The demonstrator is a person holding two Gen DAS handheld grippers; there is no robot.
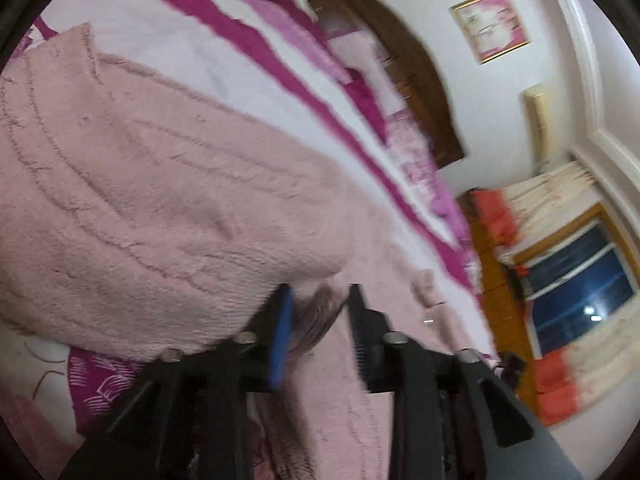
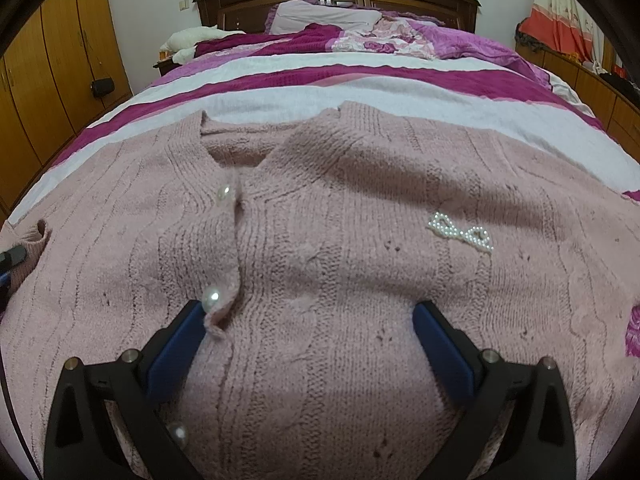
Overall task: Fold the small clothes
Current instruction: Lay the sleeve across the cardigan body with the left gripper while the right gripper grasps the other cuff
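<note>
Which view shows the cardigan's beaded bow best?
The right wrist view: the beaded bow sits sharp and unobstructed on the pink cardigan. The left wrist view shows only blurred knit, with no bow in sight.

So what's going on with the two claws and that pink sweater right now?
Left gripper slightly open, sleeve cuff between its fingers. Right gripper wide open over pink cardigan, holding nothing. Cardigan flat on bed, buttoned. Nothing blocking.
</note>
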